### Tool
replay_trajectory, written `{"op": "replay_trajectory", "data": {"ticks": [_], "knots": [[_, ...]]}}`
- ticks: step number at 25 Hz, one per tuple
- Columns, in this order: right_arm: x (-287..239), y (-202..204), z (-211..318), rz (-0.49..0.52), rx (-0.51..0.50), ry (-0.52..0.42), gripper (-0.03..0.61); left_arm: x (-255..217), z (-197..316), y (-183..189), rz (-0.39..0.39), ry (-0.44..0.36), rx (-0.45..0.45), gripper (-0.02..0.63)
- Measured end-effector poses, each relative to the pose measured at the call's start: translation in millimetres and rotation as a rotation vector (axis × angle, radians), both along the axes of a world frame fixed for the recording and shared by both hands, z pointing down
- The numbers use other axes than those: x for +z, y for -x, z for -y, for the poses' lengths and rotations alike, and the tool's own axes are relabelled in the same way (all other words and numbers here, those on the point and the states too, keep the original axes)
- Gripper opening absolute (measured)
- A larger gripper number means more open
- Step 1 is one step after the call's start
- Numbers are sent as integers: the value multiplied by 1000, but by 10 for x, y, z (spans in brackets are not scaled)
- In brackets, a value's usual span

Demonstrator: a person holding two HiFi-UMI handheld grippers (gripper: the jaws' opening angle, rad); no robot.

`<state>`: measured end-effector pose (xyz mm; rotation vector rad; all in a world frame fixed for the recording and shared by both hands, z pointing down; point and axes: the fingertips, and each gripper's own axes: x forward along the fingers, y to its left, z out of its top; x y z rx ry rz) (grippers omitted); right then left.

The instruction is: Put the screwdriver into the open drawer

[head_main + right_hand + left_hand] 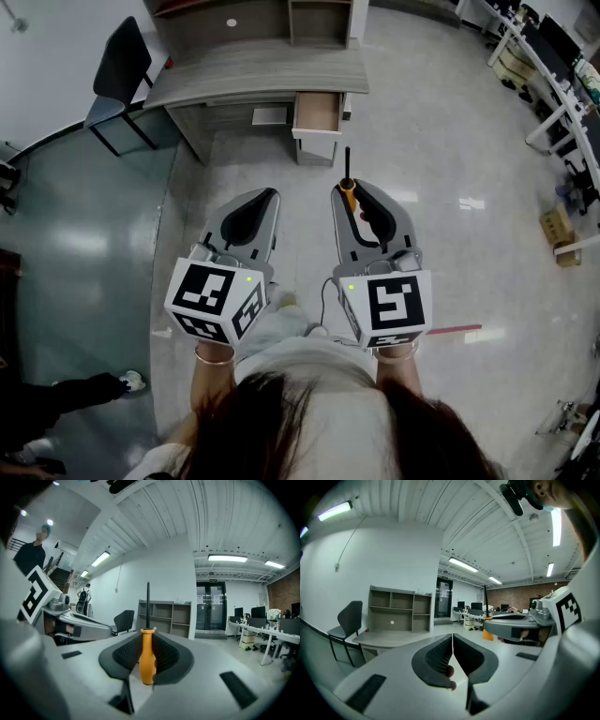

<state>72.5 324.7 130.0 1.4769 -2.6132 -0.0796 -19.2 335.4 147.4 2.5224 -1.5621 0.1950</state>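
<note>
Gripping orange-handled black-shafted screwdriver (147, 658) in right gripper (354, 199), we hold left gripper (453, 639) clenched, empty; open light wooden drawer (319, 112) upper centre.

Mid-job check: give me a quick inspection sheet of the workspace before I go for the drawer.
Surface: grey desk ahead, beyond both grippers.
Job's things: screwdriver, orange handle, shaft pointing forward; open drawer pulled out of the desk.
Clutter: cardboard box and red strip on the floor, right.
Grippers: right gripper jaws shut on the screwdriver; left gripper jaws together, empty.
Cables: thin lead by the right gripper.
Surroundings: chair left of the desk; glossy floor.
</note>
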Motion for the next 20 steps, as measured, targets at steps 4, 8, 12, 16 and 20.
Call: {"op": "replay_trajectory", "data": {"ticks": [4, 8, 12, 16, 20], "knots": [[-20, 109, 167, -6, 29, 5, 81, -28, 163, 129, -3, -2, 17, 21], [-13, 234, 307, 1, 46, 3, 81, -25, 317, 273, -5, -2, 32, 21], [-22, 371, 465, 1, 75, 2, 81, -3, 480, 427, -9, 1, 53, 21], [-43, 548, 592, -14, 99, -2, 81, 0, 624, 603, -19, 1, 76, 21], [-55, 673, 653, -23, 128, -3, 81, 0, 697, 736, -25, 4, 99, 21]]}}
